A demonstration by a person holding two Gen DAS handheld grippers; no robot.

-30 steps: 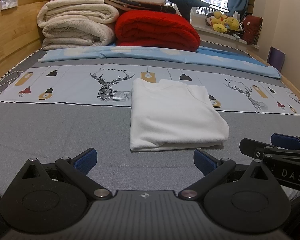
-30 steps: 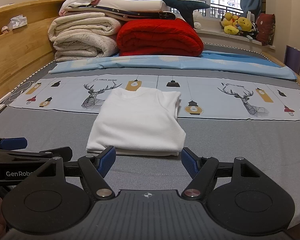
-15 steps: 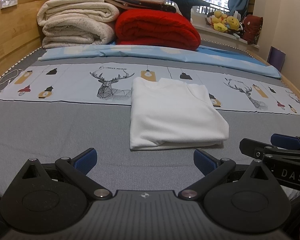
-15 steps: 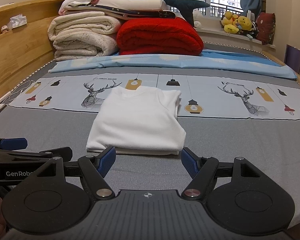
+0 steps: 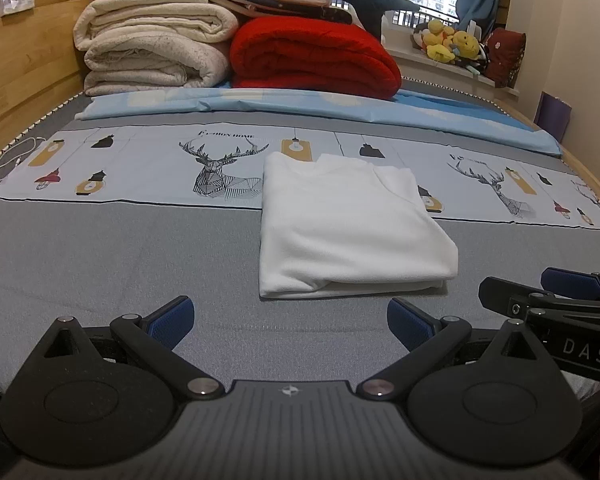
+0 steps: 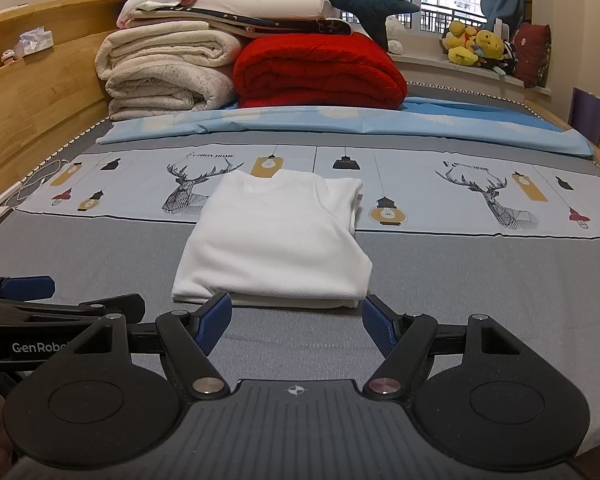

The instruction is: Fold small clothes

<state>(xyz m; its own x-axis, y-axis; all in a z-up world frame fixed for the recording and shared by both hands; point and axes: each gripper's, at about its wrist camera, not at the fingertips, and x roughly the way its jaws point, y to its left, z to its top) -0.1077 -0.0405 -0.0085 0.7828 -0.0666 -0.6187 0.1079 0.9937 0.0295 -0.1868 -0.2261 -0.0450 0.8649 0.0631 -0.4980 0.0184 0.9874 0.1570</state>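
Observation:
A white garment (image 5: 348, 220) lies folded into a neat rectangle on the grey bed cover, its collar end toward the deer-print strip; the right wrist view shows the same white garment (image 6: 276, 240) just beyond the fingers. My left gripper (image 5: 290, 322) hovers open in front of its near edge, nothing between the blue pads. My right gripper (image 6: 296, 322) is open too, close to the garment's near edge without touching it. Each gripper appears at the side of the other's view.
Folded cream blankets (image 5: 152, 52) and a red quilt (image 5: 312, 60) are stacked at the head of the bed, behind a light blue sheet (image 5: 300, 108). A wooden bed rail (image 6: 36, 92) runs along the left. Plush toys (image 6: 476, 48) sit on the window sill.

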